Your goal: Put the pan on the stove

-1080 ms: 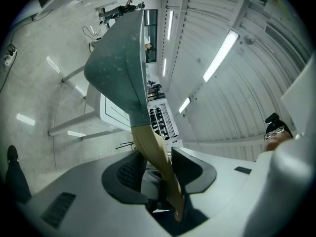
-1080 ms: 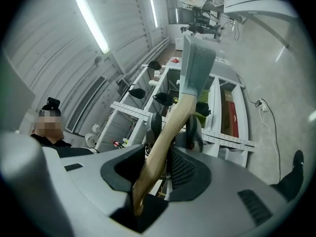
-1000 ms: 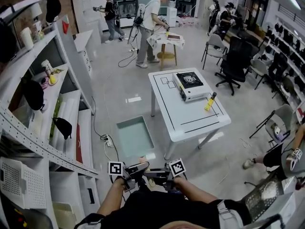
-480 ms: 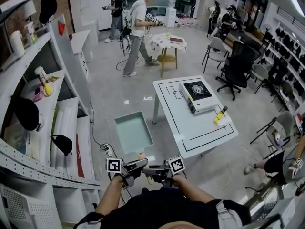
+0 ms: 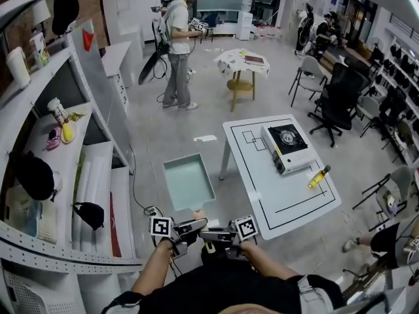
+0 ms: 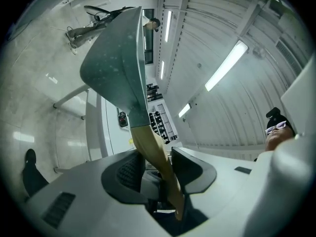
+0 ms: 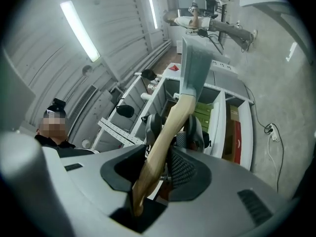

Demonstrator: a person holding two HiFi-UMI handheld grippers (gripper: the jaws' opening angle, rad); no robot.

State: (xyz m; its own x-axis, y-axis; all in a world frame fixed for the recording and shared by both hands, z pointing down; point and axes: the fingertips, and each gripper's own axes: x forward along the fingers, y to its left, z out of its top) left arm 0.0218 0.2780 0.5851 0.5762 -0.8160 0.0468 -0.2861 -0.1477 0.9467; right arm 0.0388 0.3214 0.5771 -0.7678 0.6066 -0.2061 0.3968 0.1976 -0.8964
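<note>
A square teal pan (image 5: 188, 182) with a wooden handle (image 5: 196, 214) hangs out in front of me above the grey floor, roughly level. My left gripper (image 5: 186, 230) and right gripper (image 5: 217, 235) meet at the handle from opposite sides, each shut on it. In the left gripper view the handle (image 6: 154, 154) passes between the jaws and the pan (image 6: 117, 65) rises beyond. The right gripper view has the handle (image 7: 167, 132) clamped the same way under the pan (image 7: 195, 65). The portable stove (image 5: 288, 146) stands on the white table (image 5: 275, 195), ahead to the right.
A yellow bottle (image 5: 318, 176) lies on the table near the stove. Tall white shelves (image 5: 59, 175) with caps and bottles run along the left. A person (image 5: 177, 38) stands at the back beside a small round table (image 5: 243, 65). Office chairs (image 5: 340, 97) line the right.
The whole view has slid forward: the table and stove now sit lower and further right in the head view, nearer to me. The pan stays held the same way in both grippers.
</note>
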